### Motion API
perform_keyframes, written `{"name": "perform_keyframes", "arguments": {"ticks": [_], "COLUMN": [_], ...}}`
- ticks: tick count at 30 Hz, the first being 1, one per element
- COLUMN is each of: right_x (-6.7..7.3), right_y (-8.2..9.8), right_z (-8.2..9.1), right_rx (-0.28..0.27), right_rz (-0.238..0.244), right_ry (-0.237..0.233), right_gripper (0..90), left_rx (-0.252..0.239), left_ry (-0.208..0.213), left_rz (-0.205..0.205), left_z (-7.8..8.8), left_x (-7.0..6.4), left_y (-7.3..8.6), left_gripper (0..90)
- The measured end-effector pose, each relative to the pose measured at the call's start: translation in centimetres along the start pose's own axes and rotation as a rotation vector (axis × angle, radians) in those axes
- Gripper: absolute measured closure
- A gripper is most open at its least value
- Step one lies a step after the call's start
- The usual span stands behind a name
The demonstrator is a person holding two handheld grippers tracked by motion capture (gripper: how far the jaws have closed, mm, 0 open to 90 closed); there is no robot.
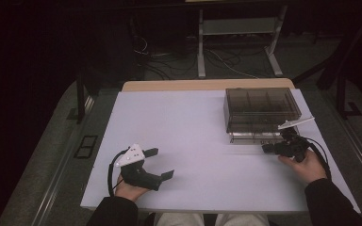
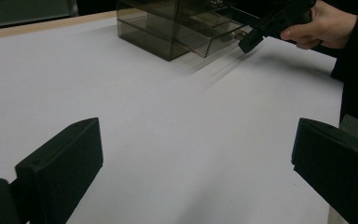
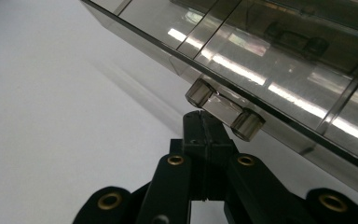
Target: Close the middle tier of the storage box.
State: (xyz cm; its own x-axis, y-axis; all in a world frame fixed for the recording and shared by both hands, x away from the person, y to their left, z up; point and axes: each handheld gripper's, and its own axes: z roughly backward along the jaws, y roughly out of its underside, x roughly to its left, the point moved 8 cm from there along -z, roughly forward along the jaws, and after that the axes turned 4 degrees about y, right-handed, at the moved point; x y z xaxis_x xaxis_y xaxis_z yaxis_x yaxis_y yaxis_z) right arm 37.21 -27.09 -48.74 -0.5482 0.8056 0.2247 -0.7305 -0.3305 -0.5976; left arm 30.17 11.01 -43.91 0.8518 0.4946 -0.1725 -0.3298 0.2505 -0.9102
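Smoky clear plastic box [image 1: 262,109] sits at the table's [image 1: 188,141] far right, its drawer [image 3: 279,88] pulled slightly out. The right gripper [image 1: 267,149], jaws pressed together, has its tips at the drawer's handle [image 3: 224,110]. The left gripper [image 1: 159,163] rests near left, jaws spread and empty.

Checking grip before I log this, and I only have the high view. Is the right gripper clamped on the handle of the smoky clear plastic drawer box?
Observer: No. In the right gripper view, the right gripper has its jaws shut on each other, with nothing between them.
Operator: Where are the tips?
Observer: At the clear bar handle, between its two round posts. I can't tell if they touch.
Operator: Drawer out?
Observer: Left gripper view: the bottom drawer sticks out of the smoky clear plastic box.
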Motion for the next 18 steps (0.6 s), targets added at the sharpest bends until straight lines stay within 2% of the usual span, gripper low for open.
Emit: {"name": "perform_keyframes", "arguments": {"ticks": [18], "right_x": [-0.68], "right_y": [-0.54], "right_z": [0.49], "right_rx": [-0.032], "right_rz": [-0.039], "right_ry": [-0.007], "right_gripper": [88.7], "left_rx": [0.001], "left_ry": [0.000], "left_rz": [0.000], "left_z": [-0.02], "left_x": [-0.01], "left_y": [0.00], "left_gripper": [1.1]}}
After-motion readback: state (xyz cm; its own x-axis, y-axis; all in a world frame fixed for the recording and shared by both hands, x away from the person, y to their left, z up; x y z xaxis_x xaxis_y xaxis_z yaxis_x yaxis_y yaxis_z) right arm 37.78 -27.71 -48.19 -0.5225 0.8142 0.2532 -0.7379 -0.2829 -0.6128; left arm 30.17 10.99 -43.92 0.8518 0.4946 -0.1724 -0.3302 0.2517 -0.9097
